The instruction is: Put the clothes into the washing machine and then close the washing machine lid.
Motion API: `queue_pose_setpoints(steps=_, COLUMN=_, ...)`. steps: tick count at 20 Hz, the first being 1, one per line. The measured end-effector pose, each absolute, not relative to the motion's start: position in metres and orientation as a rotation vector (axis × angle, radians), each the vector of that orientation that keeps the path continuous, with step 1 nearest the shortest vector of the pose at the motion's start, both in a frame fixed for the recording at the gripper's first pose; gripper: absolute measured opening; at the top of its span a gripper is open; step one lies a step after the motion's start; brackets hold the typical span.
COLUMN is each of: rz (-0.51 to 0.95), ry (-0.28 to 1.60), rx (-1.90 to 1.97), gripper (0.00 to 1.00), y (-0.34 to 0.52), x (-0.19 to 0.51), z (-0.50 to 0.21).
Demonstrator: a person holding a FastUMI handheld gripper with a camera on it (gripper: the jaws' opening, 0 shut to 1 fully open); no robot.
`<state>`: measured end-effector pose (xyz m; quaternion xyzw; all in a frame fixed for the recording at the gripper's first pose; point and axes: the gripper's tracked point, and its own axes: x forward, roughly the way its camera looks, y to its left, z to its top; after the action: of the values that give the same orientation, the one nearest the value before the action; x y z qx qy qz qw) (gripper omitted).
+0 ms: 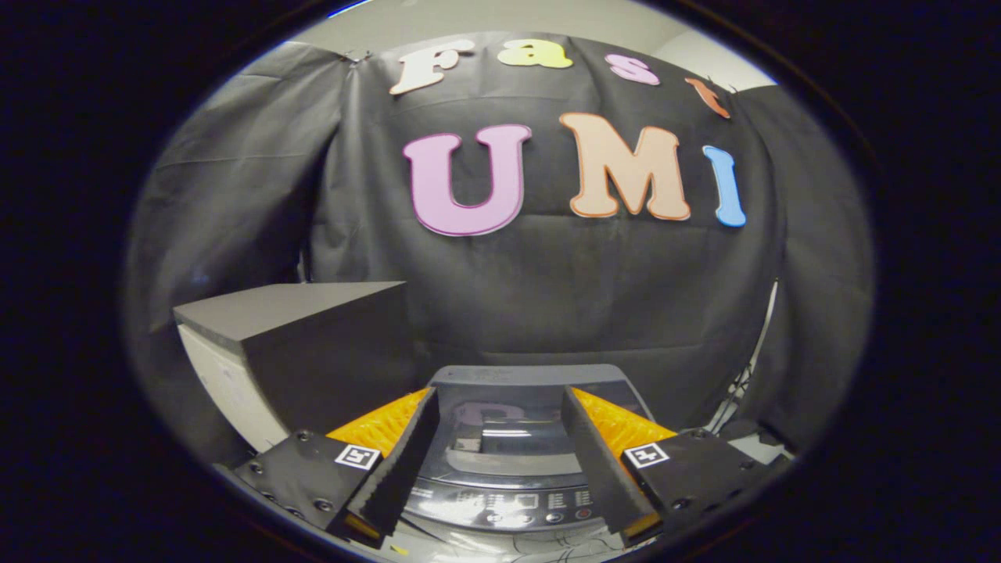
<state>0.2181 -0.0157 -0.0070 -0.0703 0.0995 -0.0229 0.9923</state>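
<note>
- The gripper (499, 407) hangs above and in front of the small grey top-loading washing machine (508, 469), with its two fingers spread wide apart and nothing held between them
- The left finger (403, 461) and the right finger (598, 465) angle away from each other toward the camera, and the machine shows in the gap between them
- Each finger carries a square black-and-white marker on its base block, the left marker (357, 457) and the right marker (644, 453)
- The washing machine's glossy dark transparent lid (500, 438) lies flat and closed over the tub, and it mirrors the booth's lights and wall
- Whether any clothes lie inside the tub cannot be told through the reflections on the lid
- The control panel with a row of small round buttons (512, 507) runs along the machine's near edge, just below the fingertips
- The machine's raised grey back rim (516, 375) sits beyond the lid, close to the black cloth wall (547, 297) of the booth
- A large box with a dark grey top and front and a white side (305, 344) stands beside the machine, on the left finger's side and a little farther back
- Some thin dark cables (739, 391) hang down by the cloth wall on the right finger's side, beyond the machine
- The cloth wall hangs in soft folds behind everything, and a strip of pale ceiling (500, 16) shows above it
</note>
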Motion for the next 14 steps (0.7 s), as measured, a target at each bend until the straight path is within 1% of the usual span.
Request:
queue_pose_setpoints(steps=3, rz=-0.070, ry=0.189, rx=-0.149, gripper=0.99, y=-0.012, x=0.196, z=-0.012)
queue_pose_setpoints(steps=9, rz=-0.116, ry=0.173, rx=-0.092, gripper=0.98, y=-0.013, x=0.158, z=-0.019)
queue_pose_setpoints(steps=12, rz=-0.124, ry=0.151, rx=-0.122, gripper=0.98, y=-0.007, x=0.133, z=-0.012)
queue_pose_setpoints(steps=14, rz=-0.103, ry=0.123, rx=-0.109, gripper=0.98, y=0.002, x=0.115, z=-0.006)
